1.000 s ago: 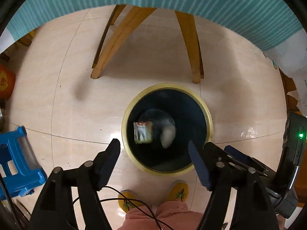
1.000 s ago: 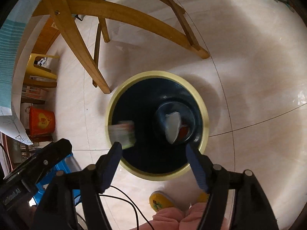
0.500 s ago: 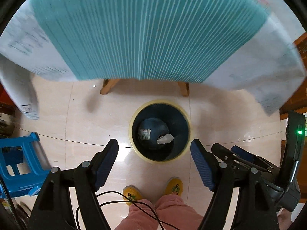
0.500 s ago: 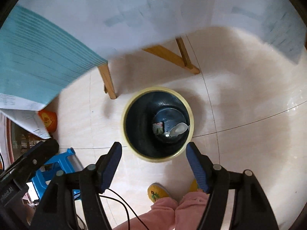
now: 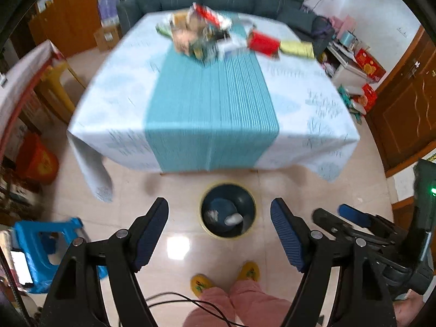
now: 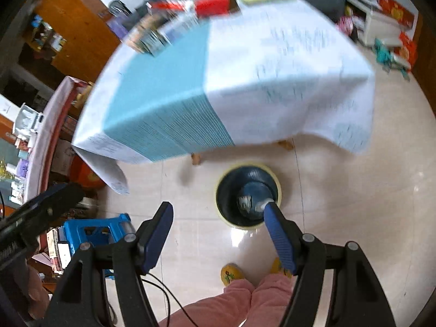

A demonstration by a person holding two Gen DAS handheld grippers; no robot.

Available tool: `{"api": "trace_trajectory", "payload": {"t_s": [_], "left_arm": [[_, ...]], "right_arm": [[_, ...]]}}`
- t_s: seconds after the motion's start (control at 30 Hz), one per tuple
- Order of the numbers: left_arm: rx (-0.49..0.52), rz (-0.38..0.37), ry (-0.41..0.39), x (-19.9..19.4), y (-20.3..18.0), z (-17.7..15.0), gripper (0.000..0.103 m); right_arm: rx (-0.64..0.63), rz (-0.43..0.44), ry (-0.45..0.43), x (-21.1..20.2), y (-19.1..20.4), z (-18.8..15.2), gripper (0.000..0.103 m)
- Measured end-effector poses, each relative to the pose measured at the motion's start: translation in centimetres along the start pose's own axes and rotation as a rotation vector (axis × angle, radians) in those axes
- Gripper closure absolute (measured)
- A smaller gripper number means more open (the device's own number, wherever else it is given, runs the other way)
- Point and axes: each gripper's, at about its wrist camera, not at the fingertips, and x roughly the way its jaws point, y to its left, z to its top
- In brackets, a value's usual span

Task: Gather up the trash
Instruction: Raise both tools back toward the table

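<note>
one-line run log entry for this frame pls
phase: between picks | left gripper: open, empty | right gripper: open, empty | bin: on floor by table, two pieces inside | trash pile: on table, far end

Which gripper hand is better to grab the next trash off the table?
Probably the left gripper: its view squarely faces the blurred pile of wrappers and boxes on the blue-striped tablecloth. The right gripper sees it off to one side. Both are open and empty.
</note>
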Motion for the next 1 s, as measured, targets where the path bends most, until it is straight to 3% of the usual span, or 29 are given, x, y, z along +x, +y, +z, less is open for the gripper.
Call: {"api": "trace_trajectory", "payload": {"t_s": [0.23,0.43,0.73,1.0], "left_arm": [[0.019,0.068,-0.171,-7.7,1.5,2.6,0.027],[0.035,0.08,-0.26,-11.1,2.6,3.5,0.028],[0.101,0.062,-0.324,-12.3,1.9,5.1,0.028],[0.11,0.014,-0.303,-10.2,-0.1,9.1,0.028]], "right_arm": [[-0.054,-0.007,-0.162,-7.3,3.2,1.2,0.033],[-0.066,-0.011,-0.26,-11.1,5.3,2.3,0.033],[-0.064,-0.029,-0.312,-13.0,6.4,3.8,0.033],[-0.057,-0.029,-0.315,-12.5,5.0,8.0,0.033]]}}
